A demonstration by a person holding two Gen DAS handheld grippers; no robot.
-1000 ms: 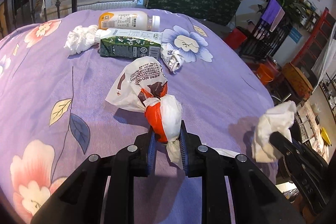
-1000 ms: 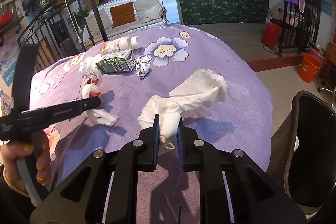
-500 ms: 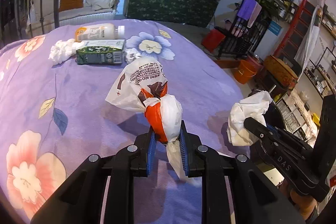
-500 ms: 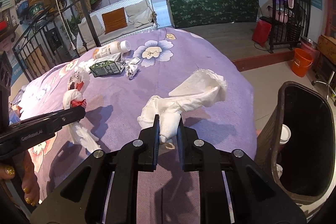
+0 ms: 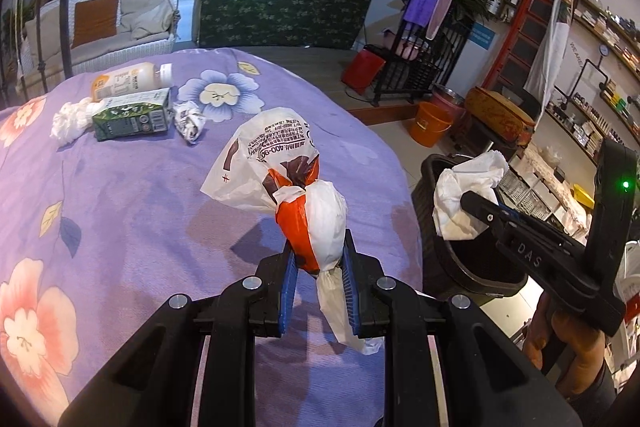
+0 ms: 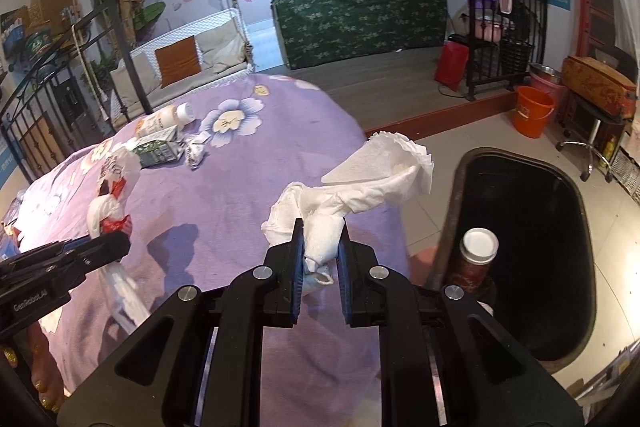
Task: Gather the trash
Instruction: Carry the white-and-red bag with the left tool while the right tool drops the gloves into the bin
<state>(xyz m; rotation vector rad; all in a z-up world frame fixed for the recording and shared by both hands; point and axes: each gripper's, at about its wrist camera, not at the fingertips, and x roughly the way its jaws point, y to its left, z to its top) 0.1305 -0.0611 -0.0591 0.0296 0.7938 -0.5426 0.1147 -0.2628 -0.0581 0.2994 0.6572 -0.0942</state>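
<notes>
The left tool (image 5: pixel 318 269) was clamped on a knotted plastic bag (image 5: pixel 280 171), white with dark print and an orange-red patch, its twisted tail hanging down between the blue pads. The bag was held up above the purple flowered cloth (image 5: pixel 132 195) that covered the round worktop. The right tool (image 6: pixel 320 251) was pinched tight on a crumpled white tissue (image 6: pixel 360 183), one flat corner of it fanning out to the right; the tissue hung over the worktop's edge, just beside a dark bin (image 6: pixel 528 251) standing on the tiled floor.

Farther back on the cloth lay the remaining litter: a pale bottle (image 5: pixel 128 83) on its side, a green carton (image 5: pixel 132 117) touching it, a wad of white paper (image 5: pixel 70 121) to the carton's left, and a small crumpled wrapper (image 5: pixel 190 123) to its right.

Around the worktop were a white wicker bench with cushions (image 5: pixel 112 27), a counter draped in green patterned fabric (image 5: pixel 280 13), an orange bucket (image 5: pixel 434 123) and shelving along the wall.

Only the right wrist view looked down into the bin, where a capped container (image 6: pixel 478 251) stood against the near wall. The left wrist view showed the bin's outer wall, the right tool from the side with a green light lit, and the hand (image 5: pixel 568 347) holding it.
</notes>
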